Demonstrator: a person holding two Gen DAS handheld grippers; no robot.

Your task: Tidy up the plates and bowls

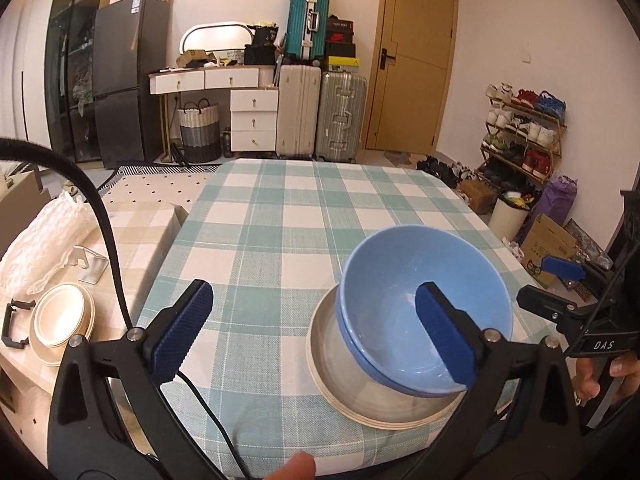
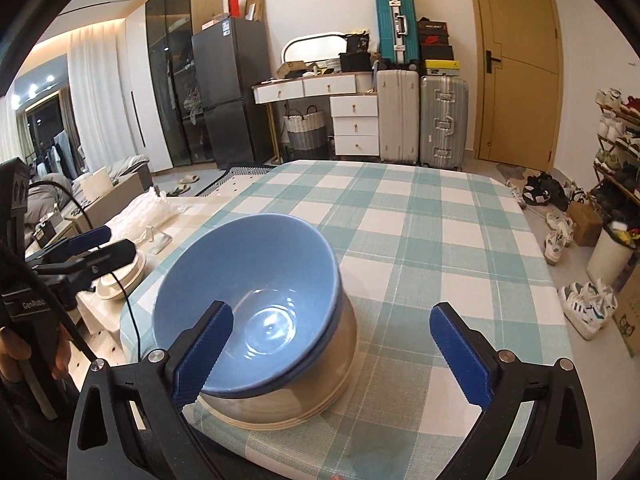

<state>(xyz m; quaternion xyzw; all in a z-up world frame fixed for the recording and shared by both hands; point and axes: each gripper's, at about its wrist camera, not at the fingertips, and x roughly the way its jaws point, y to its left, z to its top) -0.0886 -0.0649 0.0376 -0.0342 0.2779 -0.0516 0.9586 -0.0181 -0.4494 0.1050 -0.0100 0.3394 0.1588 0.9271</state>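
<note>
Left wrist view. My left gripper (image 1: 314,330): jaws spread wide, nothing between the blue pads, which touch nothing. Bench (image 1: 280,216), covered in a green-and-white check cloth. Blue bowls (image 1: 404,276), two nested, tilted, seated in a stack of cream bowls (image 1: 344,380) near the bench's near right corner; my right-side pad shows in front of the blue rim, clear of it. My right gripper (image 1: 552,284) enters at the right edge; a strap on it reads "DAS", and fingers (image 1: 592,384) of my right hand show below it. Second pile of cream bowls and plates (image 1: 60,320) on a low side table at left, off the bench. Teal suitcase (image 1: 307,24) on top of a beige one at the far wall; the carton above it bears letters too small to read. Fridge (image 1: 128,80) carries a blue label, unreadable.

Right wrist view. My right gripper (image 2: 330,356): jaws spread wide, empty; the left-side pad shows in front of the blue bowls (image 2: 256,280), the right-side pad over bare cloth. The bowls sit tilted on the cream bowls (image 2: 280,412) at the bench's (image 2: 420,220) near left. My left gripper (image 2: 92,248) is at the left edge, its strap reading "GenRobo", cut off. Shoe boxes beside the teal suitcase (image 2: 396,24) show logos I cannot read.
</note>
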